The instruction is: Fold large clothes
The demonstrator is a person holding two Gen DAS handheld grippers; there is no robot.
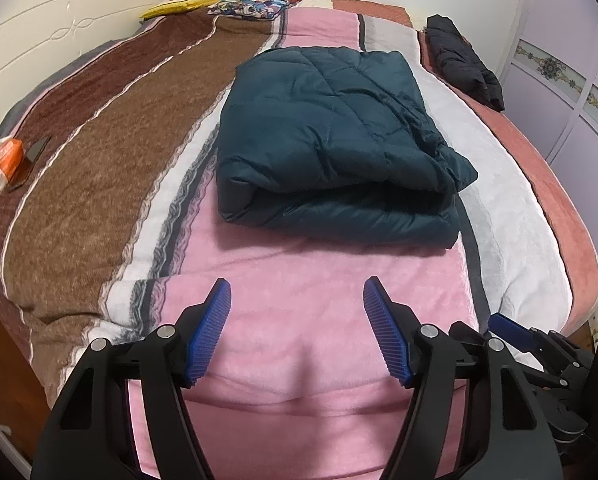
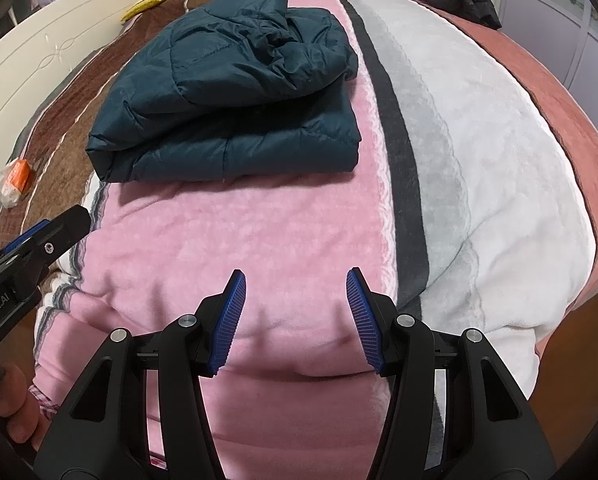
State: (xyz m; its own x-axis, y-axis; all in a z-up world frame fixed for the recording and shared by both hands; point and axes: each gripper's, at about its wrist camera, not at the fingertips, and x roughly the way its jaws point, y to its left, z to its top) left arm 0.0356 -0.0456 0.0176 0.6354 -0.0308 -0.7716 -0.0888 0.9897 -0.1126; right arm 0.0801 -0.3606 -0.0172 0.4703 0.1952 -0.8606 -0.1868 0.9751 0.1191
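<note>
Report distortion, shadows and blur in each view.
Left wrist: strong fisheye bends the striped blanket; the folded teal jacket throws a soft shadow toward the camera; sharp. Right wrist: same bulge, dark corners, jacket shadow in front, no glare.

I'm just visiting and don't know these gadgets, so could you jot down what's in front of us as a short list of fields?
Setting: bed covered by a fuzzy striped blanket in pink, brown, white
Main item: dark teal quilted puffer jacket, folded into a thick bundle on the pink stripe
Left gripper: open, holds nothing, short of the jacket
Right gripper: open, holds nothing, also short of it
Also on bed: black padded garment at far right edge; yellow pillow and cartoon-print cushion at the far end
</note>
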